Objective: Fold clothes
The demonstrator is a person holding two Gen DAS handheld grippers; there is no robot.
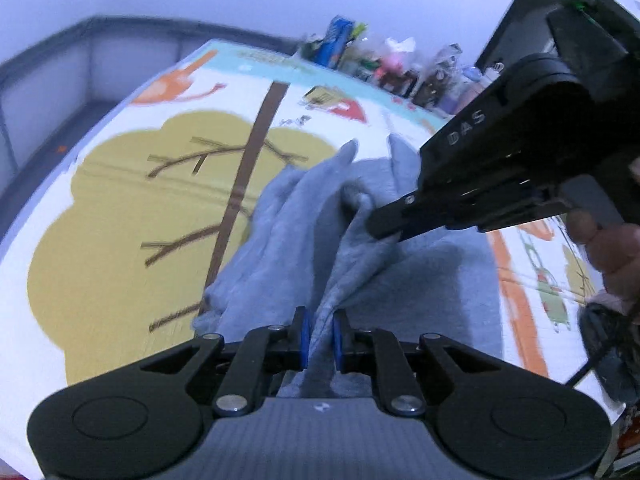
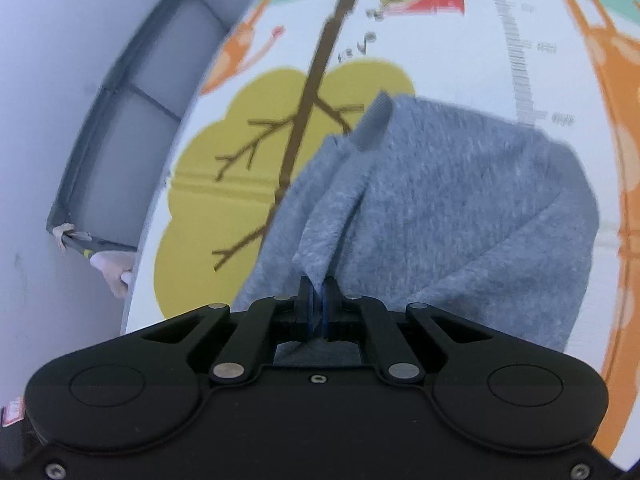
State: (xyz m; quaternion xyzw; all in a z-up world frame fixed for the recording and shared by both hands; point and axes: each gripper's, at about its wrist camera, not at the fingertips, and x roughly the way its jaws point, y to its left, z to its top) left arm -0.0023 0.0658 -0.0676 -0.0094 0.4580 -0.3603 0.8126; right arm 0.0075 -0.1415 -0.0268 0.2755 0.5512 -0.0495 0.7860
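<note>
The grey garment (image 1: 360, 240) lies bunched on a play mat (image 1: 120, 220) printed with a yellow tree, partly lifted off it. The left gripper (image 1: 320, 336) is clamped on a fold of its cloth between blue pads. The right gripper (image 2: 319, 304) pinches another fold tight, its jaws nearly together. A hand (image 1: 612, 248) holds the right gripper. Bottles (image 1: 400, 68) crowd the mat's far edge.

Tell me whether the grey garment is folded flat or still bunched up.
Bunched up, not flat: the grey garment rises in loose ridges off the mat, pinched by the left gripper and right gripper.
</note>
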